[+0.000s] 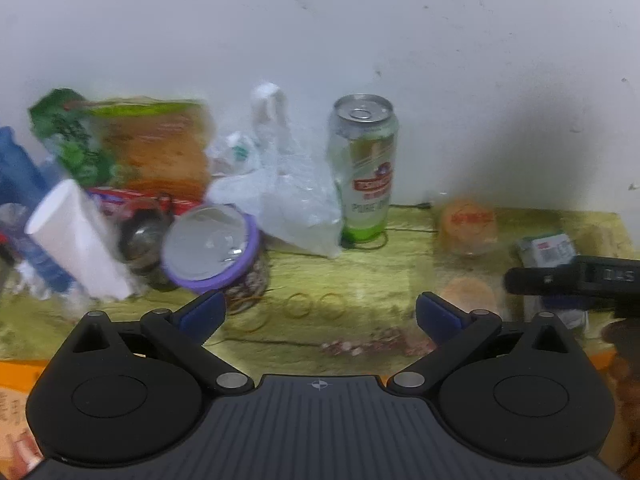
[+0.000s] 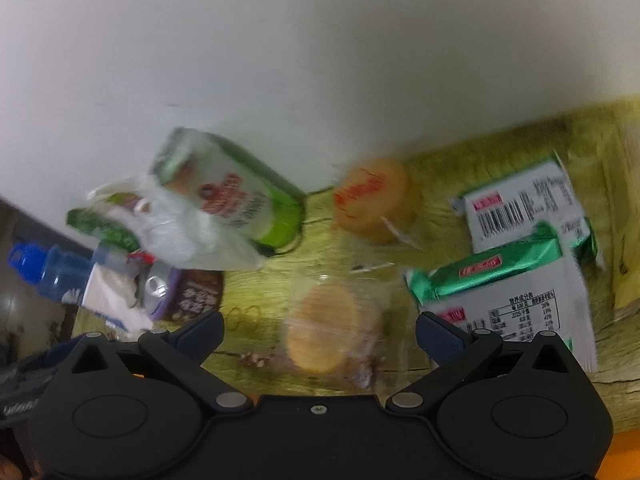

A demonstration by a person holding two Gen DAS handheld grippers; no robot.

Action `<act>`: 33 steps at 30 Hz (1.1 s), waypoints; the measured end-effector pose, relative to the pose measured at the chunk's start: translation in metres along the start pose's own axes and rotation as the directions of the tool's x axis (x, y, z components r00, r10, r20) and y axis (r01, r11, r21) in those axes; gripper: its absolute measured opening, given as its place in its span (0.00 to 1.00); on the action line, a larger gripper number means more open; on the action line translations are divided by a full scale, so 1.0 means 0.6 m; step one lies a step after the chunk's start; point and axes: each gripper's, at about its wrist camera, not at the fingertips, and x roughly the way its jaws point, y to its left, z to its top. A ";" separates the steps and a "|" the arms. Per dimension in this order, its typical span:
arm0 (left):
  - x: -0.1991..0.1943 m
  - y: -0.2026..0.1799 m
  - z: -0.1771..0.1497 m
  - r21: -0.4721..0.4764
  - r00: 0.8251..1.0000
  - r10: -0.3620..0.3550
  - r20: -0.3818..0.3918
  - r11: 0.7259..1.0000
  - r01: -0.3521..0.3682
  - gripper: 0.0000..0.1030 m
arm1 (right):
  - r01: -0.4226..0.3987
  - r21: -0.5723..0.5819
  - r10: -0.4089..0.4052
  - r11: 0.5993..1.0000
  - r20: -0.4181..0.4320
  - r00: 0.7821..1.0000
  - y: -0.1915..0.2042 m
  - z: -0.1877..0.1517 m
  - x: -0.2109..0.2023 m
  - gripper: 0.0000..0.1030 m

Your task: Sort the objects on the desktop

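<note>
Sitting between the spread fingers: a round yellow pastry in clear wrap (image 2: 324, 332), flat on the yellow-green tabletop (image 2: 280, 264), dead ahead of the right gripper (image 2: 320, 332) and close in; no long axis to speak of, so any approach angle would serve
Second pastry: a like round one with red print (image 2: 374, 200) farther back toward the wall; apart from the near one
Right gripper: jaws spread wide, pinching nothing; the nearer tool to both pastries, by my reckoning
Green-and-white packets: two (image 2: 516, 304) (image 2: 528, 204) lying just right of the pastries; the near one beside the right finger
Left gripper (image 1: 320, 316): also spread and empty; facing bare cloth with rubber bands (image 1: 298, 306); pastries off to its right
Clutter at left: tall beer can (image 1: 366, 168) upright by the wall; plastic bag (image 1: 288, 188) beside it; purple-rimmed tin (image 1: 216, 246), white paper cup (image 1: 78, 240), snack bag (image 1: 132, 140) bunched together
Stage: pastries and packets grouped right, drink and rubbish left; whether sorted so or awaiting sorting, the scene fits either
</note>
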 end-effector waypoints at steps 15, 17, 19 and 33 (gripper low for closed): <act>0.142 -0.080 -0.005 0.148 0.954 -0.266 -0.137 0.947 0.286 0.94 | -0.100 0.316 0.163 0.944 -0.180 0.970 -0.107 0.033 0.204 1.00; 0.152 -0.090 -0.008 0.165 0.943 -0.290 -0.161 0.935 0.315 0.93 | -0.062 0.333 0.141 0.941 -0.217 0.966 -0.105 0.030 0.223 1.00; 0.158 -0.099 -0.014 0.180 0.933 -0.310 -0.182 0.923 0.341 0.93 | -0.025 0.341 0.116 0.940 -0.248 0.962 -0.103 0.027 0.238 1.00; 0.192 -0.120 -0.036 0.191 0.888 -0.349 -0.299 0.890 0.414 0.88 | -0.015 0.452 0.170 0.892 -0.303 0.938 -0.114 0.023 0.279 1.00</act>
